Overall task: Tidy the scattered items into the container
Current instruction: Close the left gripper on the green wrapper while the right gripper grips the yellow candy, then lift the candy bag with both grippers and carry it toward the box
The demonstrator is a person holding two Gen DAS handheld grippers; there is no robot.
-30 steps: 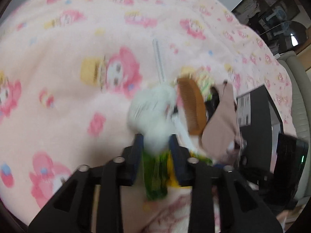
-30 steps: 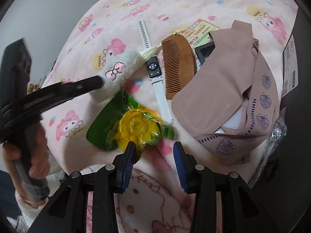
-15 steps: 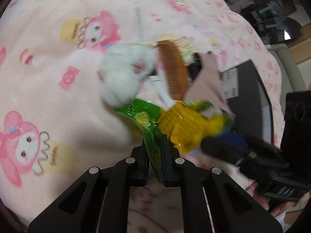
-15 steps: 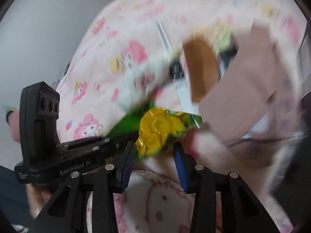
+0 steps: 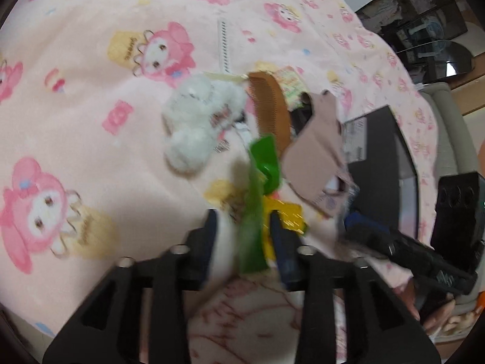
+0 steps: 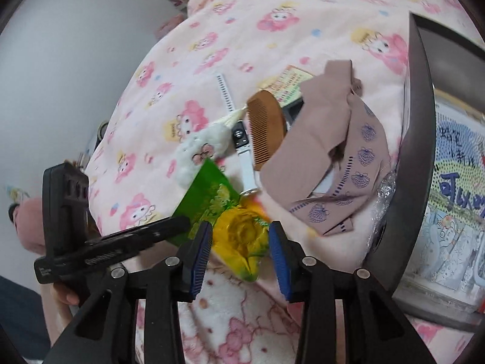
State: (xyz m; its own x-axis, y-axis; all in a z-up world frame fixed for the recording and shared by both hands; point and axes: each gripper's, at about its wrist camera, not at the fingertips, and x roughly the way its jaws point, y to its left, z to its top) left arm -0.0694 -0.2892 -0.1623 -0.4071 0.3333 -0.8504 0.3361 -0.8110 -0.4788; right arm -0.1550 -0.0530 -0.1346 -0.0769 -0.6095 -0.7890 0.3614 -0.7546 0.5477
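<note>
A green-and-yellow snack packet sits between my right gripper's blue pads, which press on its yellow part; those jaws are easing open. My left gripper is opening too: the packet's green end stands between its fingers without being pinched. On the pink bedspread lie a white plush toy, a wooden comb, a white smartwatch and a beige pouch. A dark grey container stands at the right.
A printed leaflet lies under the comb and pouch. My left gripper's arm and the hand holding it reach in from the left. A pink fleece blanket lies just below my fingers. Crinkled clear plastic lies against the container.
My left gripper moved from the plush toy to the packet's green end, shut on it, then opened. My right gripper closed in on the yellow part and lifted it.
</note>
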